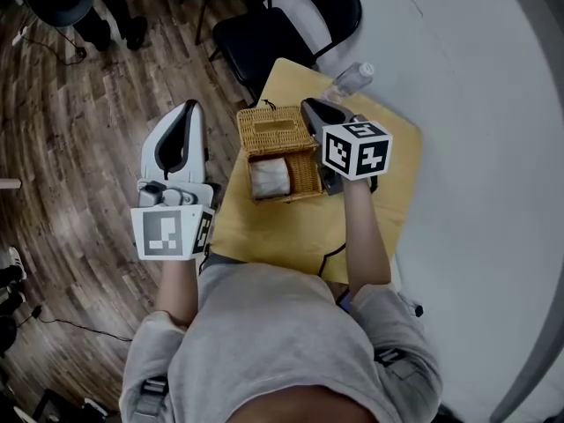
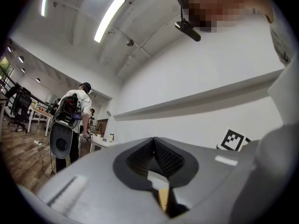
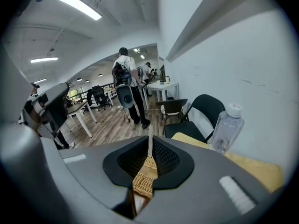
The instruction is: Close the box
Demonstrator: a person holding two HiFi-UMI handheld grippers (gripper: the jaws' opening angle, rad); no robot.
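Note:
A wicker box [image 1: 288, 196] stands on the small yellow table [image 1: 295, 234]. Its lid [image 1: 275, 129] is swung back, and a whitish wrapped thing [image 1: 269, 176] lies inside. My right gripper [image 1: 308, 107] lies along the lid's right edge. In the right gripper view its jaws [image 3: 150, 146] are shut, and wicker [image 3: 144, 181] shows through the slit below the pads. I cannot tell whether it touches the lid. My left gripper [image 1: 189, 109] hangs left of the table over the floor, apart from the box. Its jaws [image 2: 153, 146] are shut with nothing between them.
A clear water bottle [image 1: 351, 81] stands at the table's far corner, right of the lid. A black chair [image 1: 286, 20] is just behind the table, by the white wall [image 1: 476, 104]. A person [image 3: 126, 85] stands further back on the wooden floor.

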